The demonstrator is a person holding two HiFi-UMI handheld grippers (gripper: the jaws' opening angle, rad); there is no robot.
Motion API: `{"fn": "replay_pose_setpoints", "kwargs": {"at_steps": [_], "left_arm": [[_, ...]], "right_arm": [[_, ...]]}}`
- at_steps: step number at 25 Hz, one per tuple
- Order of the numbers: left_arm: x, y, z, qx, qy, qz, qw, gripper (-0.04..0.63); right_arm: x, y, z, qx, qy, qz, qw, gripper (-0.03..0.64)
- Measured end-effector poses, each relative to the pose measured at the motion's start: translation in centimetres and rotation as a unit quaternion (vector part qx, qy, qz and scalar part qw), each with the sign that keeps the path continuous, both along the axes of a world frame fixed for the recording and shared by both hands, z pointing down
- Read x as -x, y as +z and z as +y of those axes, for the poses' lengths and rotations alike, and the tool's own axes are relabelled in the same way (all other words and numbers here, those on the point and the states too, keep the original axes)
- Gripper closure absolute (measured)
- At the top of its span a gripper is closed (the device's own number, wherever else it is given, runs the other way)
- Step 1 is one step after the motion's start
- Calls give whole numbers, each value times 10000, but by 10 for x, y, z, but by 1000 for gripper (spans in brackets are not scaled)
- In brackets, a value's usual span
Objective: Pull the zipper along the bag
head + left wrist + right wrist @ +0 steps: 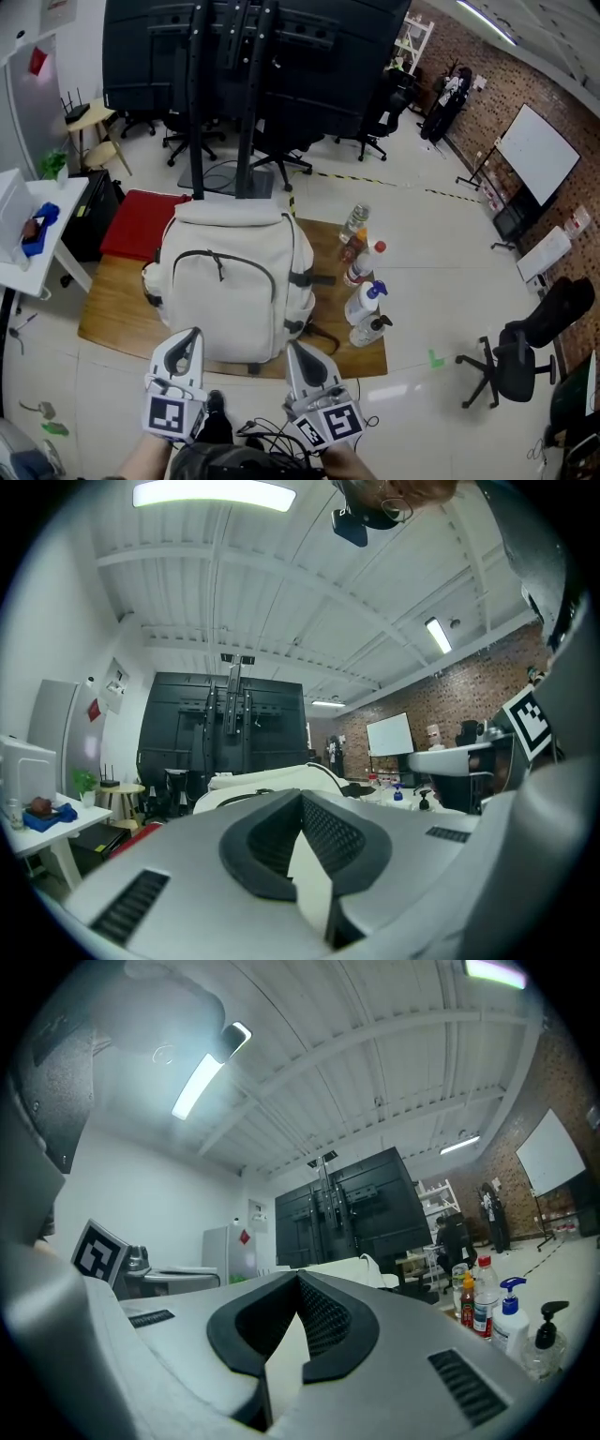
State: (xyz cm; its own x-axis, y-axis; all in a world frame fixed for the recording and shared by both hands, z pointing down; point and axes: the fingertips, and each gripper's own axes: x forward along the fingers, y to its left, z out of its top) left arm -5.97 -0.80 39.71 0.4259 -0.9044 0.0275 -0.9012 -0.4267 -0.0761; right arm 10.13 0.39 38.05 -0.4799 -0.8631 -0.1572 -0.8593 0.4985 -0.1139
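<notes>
A white backpack (234,281) stands upright on a low wooden board (112,319) in the head view, with a dark zipper line (225,256) arching over its front pocket. Both grippers hang near the board's front edge, short of the bag and apart from it. My left gripper (192,336) is shut with nothing between its jaws, and so is my right gripper (296,349). In the left gripper view the closed jaws (302,795) point at the bag's top (272,778). The right gripper view shows its closed jaws (298,1277) with the bag (352,1265) just beyond.
Several bottles (364,281) stand on the board to the bag's right. A red mat (139,225) lies behind on the left, a black screen stand (244,94) beyond it. A white table (28,253) is far left, an office chair (520,352) far right.
</notes>
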Motion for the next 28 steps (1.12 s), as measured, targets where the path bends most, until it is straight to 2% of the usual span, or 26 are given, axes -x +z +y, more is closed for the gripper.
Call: {"fn": "replay_pose_setpoints", "kwargs": {"at_steps": [8,10,12,18,20,23,28], "left_arm": [[20,19,-83,274,282,141,9991,561],[19,27,-99,428,378,-25,9984,500],[16,32,-112,547,466,-89,9974,494],[3,39,-136,831,975,230,9915,464],[-4,40,-143,936,1157,270,9885,417],[-11,48,-156,1070,1391,81,9844,359],[-16,46,-173,1075,1605,166,9810,354]], "right_arm": [[36,9,-78,82,101,46,9999,606],[41,9,-93,96,130,57,9999,606],[44,10,-104,113,169,82,9998,607],[50,13,-128,164,352,246,9989,607],[51,18,-137,291,415,365,9980,607],[49,29,-152,488,602,571,9954,607],[43,47,-172,926,943,837,9877,602]]}}
